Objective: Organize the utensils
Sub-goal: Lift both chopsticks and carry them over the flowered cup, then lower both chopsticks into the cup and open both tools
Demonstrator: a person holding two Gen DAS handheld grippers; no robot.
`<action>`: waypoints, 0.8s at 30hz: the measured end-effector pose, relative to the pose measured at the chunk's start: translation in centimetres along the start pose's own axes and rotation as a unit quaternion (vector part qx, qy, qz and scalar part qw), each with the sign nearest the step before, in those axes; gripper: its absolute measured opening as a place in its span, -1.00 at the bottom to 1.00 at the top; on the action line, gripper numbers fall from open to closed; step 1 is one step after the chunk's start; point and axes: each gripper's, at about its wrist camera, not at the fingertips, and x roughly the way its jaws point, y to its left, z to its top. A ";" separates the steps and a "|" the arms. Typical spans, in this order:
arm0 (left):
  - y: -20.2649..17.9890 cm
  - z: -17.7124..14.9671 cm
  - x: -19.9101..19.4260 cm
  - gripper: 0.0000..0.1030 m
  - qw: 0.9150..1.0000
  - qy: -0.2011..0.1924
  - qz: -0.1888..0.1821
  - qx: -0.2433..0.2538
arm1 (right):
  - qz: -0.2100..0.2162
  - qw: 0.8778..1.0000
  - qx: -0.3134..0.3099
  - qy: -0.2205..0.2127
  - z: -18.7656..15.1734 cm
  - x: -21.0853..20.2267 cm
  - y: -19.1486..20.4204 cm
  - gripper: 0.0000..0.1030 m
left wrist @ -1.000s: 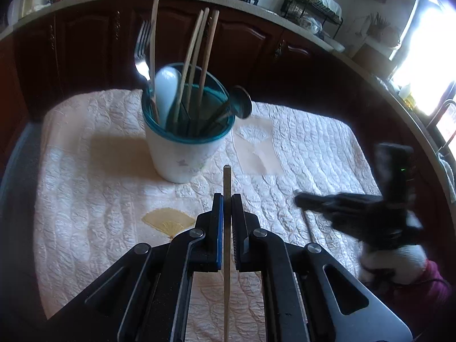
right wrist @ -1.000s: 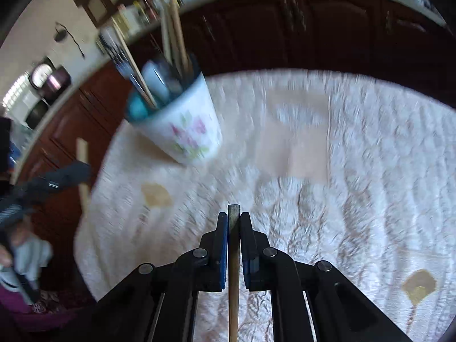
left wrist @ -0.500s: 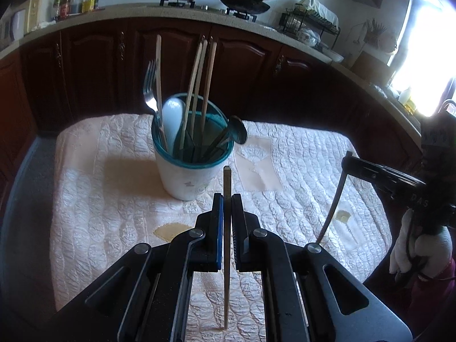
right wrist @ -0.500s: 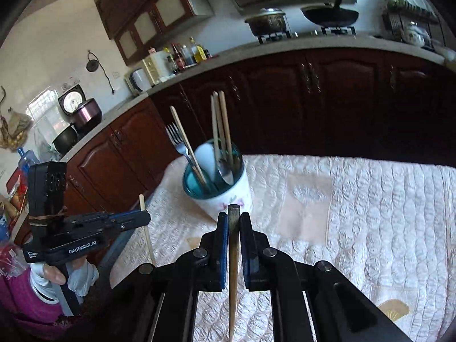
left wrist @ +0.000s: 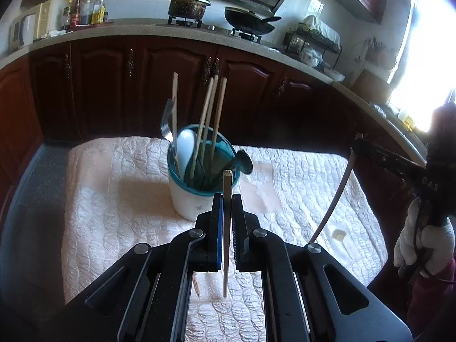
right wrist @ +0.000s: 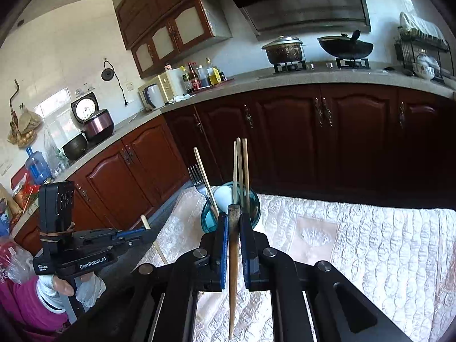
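Left wrist view: the left gripper point(left wrist: 227, 196) is clamped on a pale chopstick point(left wrist: 226, 228) that stands upright between its pads, lower tip hanging above the quilted cloth point(left wrist: 119, 188). Just beyond it stands the teal-rimmed cup point(left wrist: 188, 199), holding a fork point(left wrist: 166, 125), a white spoon point(left wrist: 185, 148), several chopsticks point(left wrist: 209, 119) and a dark ladle point(left wrist: 242, 162) leaning over the rim. At the right edge, the right gripper point(left wrist: 356, 145) pinches a darker chopstick point(left wrist: 333, 196) hanging down over the cloth, well apart from the cup. Dark wooden cabinets point(left wrist: 171, 85) run behind.

Right wrist view: the right gripper point(right wrist: 233, 219) is clamped on the darker chopstick point(right wrist: 233, 270), held upright. The cup point(right wrist: 211, 219) sits directly ahead, partly hidden by the fingers point(right wrist: 222, 245). The left gripper point(right wrist: 145, 229), in a gloved hand point(right wrist: 85, 287), holds its pale chopstick point(right wrist: 155, 243) over the cloth's left edge.
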 end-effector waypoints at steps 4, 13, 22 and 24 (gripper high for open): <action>0.9 1.4 -1.0 -0.92 1.000 -0.014 -0.003 -0.010 | 0.005 1.000 -0.005 -0.006 1.0 0.1 0.4 -0.86; 1.5 6.7 -3.9 -0.92 0.998 -0.066 -0.011 -0.019 | 0.017 0.999 -0.019 -0.038 5.9 0.1 1.3 -0.86; 1.9 12.4 -3.8 -0.92 0.994 -0.110 0.024 -0.007 | 0.005 0.997 -0.037 -0.073 12.0 3.0 2.1 -0.86; 2.1 13.3 -2.9 -0.92 0.992 -0.118 0.038 -0.001 | 0.000 0.996 -0.039 -0.077 13.3 4.0 2.0 -0.86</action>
